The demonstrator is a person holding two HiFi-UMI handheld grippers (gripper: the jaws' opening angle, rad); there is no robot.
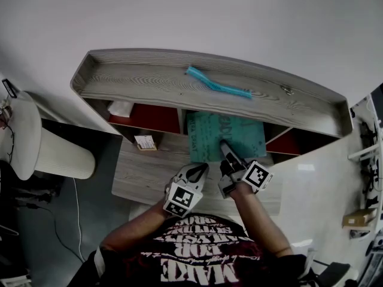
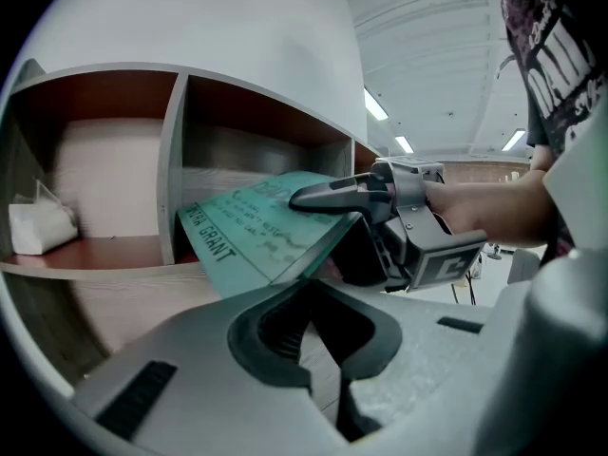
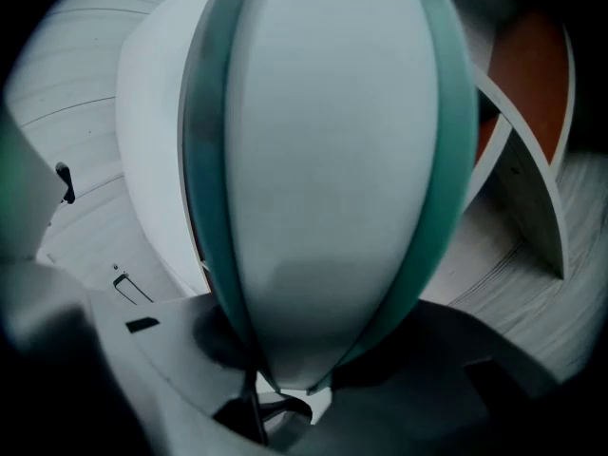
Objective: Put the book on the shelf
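White wall behind, pale glossy floor off at 3 o'clock. We've got a grey wood-grain shelf (image 1: pixel 143 79) with red-brown cubbies standing on a matching desk (image 1: pixel 140 175).

The teal book (image 1: pixel 224 137) is at 12 o'clock from us and tilted. Its far end is at the mouth of the middle cubby, under the top board in the head view, and its near end is out over the desk.

The right tool (image 1: pixel 227 153) is clamped on the book's near edge. Its own view shows white page edges between two teal covers filling the jaws. The left tool (image 1: pixel 199 170) is at 9 o'clock of the right one, just beside the book, jaws together with nothing in them.

Progress, as we judge it: the book is gripped, lined up and partly entering. Left to do: push it fully in, settle it, let go. We can't tell if the far corner touches the cubby floor.

Extras:
- teal strip (image 1: pixel 218 84) on the shelf top at 12 o'clock
- white crumpled wad (image 1: pixel 121 108) in the 10 o'clock cubby
- small box (image 1: pixel 145 142) on the desk below it
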